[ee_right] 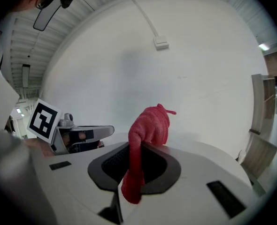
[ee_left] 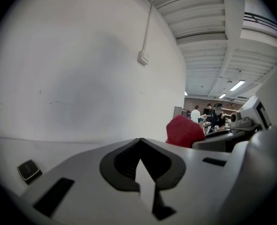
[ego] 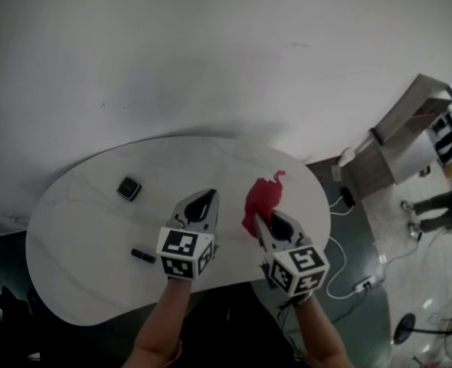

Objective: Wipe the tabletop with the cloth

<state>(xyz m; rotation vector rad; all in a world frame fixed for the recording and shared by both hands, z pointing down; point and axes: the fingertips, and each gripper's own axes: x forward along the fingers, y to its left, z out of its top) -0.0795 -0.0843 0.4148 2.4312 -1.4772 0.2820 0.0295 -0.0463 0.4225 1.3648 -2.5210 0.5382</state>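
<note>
Risk: the right gripper is clamped on only a thin fold of the cloth, so drag against the table may pull the cloth free, and a sweep to the left may knock the small black square. The cloth is red, bunched and crumpled, and stands past the jaw tips over the right part of the table. The left gripper has its jaws together on nothing

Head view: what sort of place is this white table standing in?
Probably a workshop or lab hall: the table stands by a bare white wall, a power strip and cables lie on the floor, and people work beyond under a ribbed industrial ceiling.
</note>
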